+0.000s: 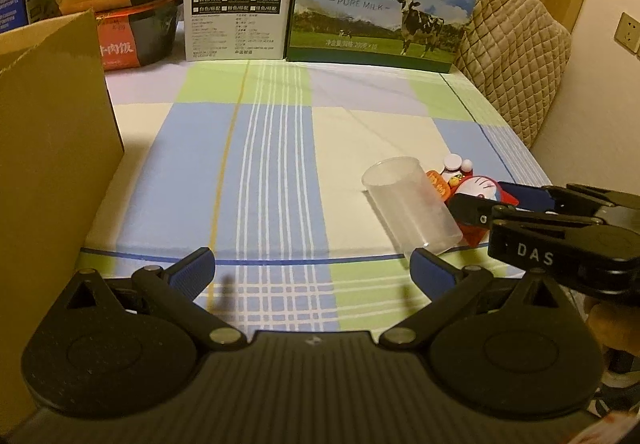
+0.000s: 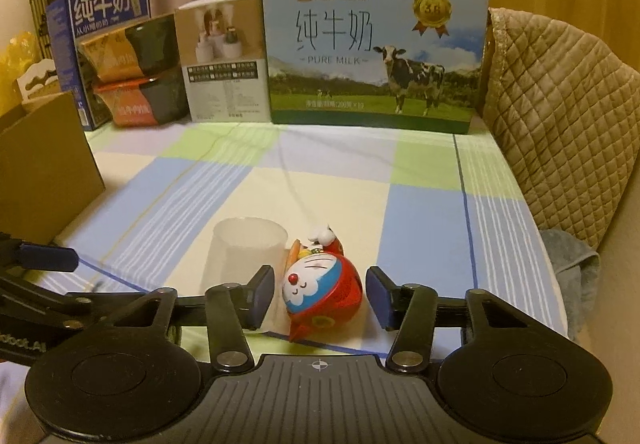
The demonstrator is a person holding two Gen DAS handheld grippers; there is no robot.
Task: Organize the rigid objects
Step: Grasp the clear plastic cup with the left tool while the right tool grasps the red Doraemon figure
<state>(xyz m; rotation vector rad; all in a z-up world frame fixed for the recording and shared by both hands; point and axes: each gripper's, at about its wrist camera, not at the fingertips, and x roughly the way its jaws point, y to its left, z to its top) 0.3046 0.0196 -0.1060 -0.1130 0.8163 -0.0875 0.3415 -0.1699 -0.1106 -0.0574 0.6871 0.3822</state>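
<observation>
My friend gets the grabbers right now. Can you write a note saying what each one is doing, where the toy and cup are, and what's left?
Left hand-held gripper: open, empty, above the near table edge.
Right hand-held gripper: jaws on either side of the cartoon cat toy, with gaps at both pads, so no grip yet.
Clear plastic cup: upright on the checked tablecloth, right beside the toy on its left.
Cardboard box: at the left, open.
Done: nothing put away that I can see.
Left: probably close on the toy, carry it to the box, then the cup.
</observation>
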